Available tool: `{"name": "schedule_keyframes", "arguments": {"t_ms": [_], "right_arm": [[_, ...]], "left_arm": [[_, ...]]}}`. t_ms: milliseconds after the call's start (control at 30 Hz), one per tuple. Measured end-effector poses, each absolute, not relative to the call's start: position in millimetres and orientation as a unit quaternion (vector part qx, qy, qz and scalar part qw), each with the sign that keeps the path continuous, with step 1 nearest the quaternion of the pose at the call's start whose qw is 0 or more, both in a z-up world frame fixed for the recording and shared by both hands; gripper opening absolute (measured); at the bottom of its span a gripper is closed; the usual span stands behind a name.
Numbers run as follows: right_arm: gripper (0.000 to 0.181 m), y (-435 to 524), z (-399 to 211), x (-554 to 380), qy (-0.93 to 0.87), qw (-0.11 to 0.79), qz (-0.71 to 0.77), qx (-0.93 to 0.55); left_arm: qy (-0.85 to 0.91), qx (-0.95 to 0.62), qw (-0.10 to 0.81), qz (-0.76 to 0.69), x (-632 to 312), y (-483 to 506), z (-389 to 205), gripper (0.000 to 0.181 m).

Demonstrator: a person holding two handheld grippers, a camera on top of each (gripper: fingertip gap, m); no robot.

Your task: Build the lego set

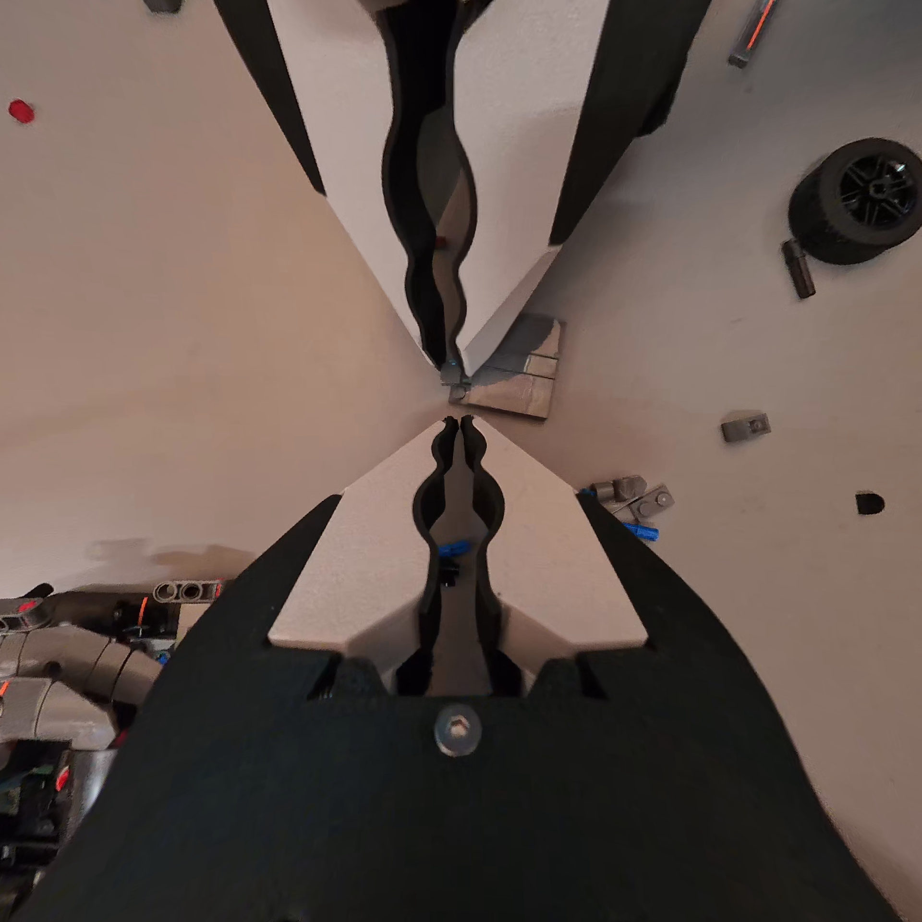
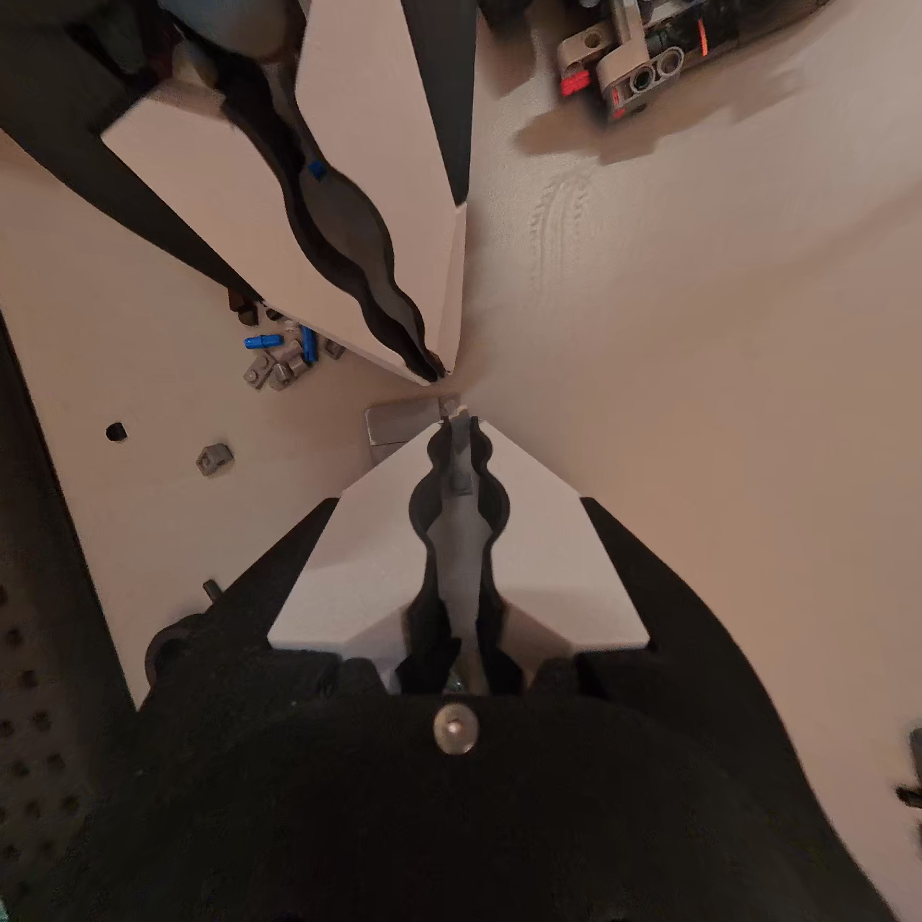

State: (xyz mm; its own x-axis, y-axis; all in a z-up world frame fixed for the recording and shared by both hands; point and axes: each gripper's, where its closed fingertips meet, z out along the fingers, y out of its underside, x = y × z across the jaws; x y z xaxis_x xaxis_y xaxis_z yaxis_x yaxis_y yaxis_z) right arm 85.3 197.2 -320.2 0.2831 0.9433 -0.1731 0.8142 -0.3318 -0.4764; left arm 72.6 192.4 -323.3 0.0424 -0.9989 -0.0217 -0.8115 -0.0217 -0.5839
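Table: wheel left-view only.

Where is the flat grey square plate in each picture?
Left wrist view: the flat grey square plate lies on the table just right of centre, at the tip of the right gripper, which comes down from above.
Right wrist view: the same plate shows just left of centre, partly hidden behind the right gripper.
Shared landmark: the small heap of grey pieces with blue pins.
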Motion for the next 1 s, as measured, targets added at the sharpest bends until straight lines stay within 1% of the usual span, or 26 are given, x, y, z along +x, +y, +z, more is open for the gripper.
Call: {"name": "schedule_keyframes", "arguments": {"t_ms": [267, 400, 533, 733, 833, 1000], "right_arm": [[0.005, 194.3, -320.8, 82.6, -0.545, 0.136, 0.243, -0.791], [0.011, 190.3, -322.0, 80.6, -0.538, 0.122, 0.262, -0.792], [0.013, 192.5, -321.7, 83.3, -0.541, 0.126, 0.253, -0.792], [0.01, 196.6, -316.1, 87.7, -0.53, 0.131, 0.265, -0.795], [0.004, 193.1, -320.9, 85.0, -0.541, 0.127, 0.259, -0.79], [0.0, 193.2, -321.6, 80.9, -0.537, 0.131, 0.265, -0.79]], "left_arm": [[0.664, -0.683, 0.227, -0.2, 73.7, 191.8, -326.9, 0.001], [0.665, -0.683, 0.229, -0.196, 73.9, 192.3, -326.9, 0.001], [0.666, -0.682, 0.23, -0.195, 73.8, 192.4, -326.8, 0.0], [0.667, -0.681, 0.23, -0.194, 73.7, 192.4, -326.8, 0.0], [0.667, -0.681, 0.23, -0.194, 73.6, 192.5, -326.7, 0.0], [0.668, -0.681, 0.23, -0.194, 73.9, 192.4, -326.7, 0.0]]}}
